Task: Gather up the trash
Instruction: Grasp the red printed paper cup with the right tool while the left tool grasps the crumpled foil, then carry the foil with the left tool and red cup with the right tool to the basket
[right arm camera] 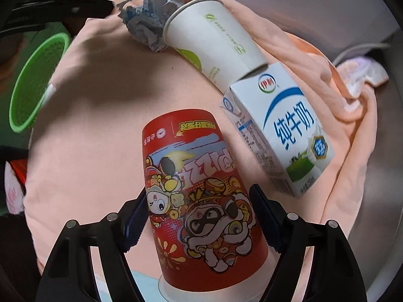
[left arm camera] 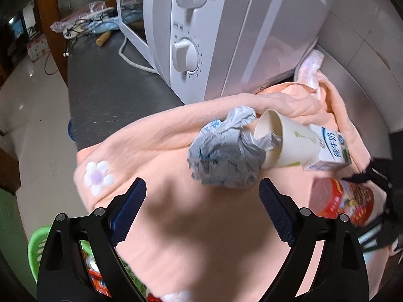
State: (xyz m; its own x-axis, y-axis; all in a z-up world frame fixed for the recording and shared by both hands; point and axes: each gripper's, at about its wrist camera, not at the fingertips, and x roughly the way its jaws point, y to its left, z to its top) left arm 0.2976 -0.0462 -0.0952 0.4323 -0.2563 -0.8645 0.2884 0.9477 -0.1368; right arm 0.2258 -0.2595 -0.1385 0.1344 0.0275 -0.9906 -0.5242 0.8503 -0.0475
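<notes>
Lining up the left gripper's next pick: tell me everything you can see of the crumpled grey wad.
The crumpled grey wad looks like balled paper or thin wrapper with blue print. It lies on the peach cloth, pressed against the mouth of the tipped white paper cup. The open left gripper hangs just short of it.

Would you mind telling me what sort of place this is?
Probably a home kitchen: a white countertop oven with dials on a grey metal counter, and a tiled floor.

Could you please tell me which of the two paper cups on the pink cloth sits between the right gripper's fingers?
The red cartoon-printed cup, between the right gripper. The white cup lies farther off against the milk carton.
</notes>
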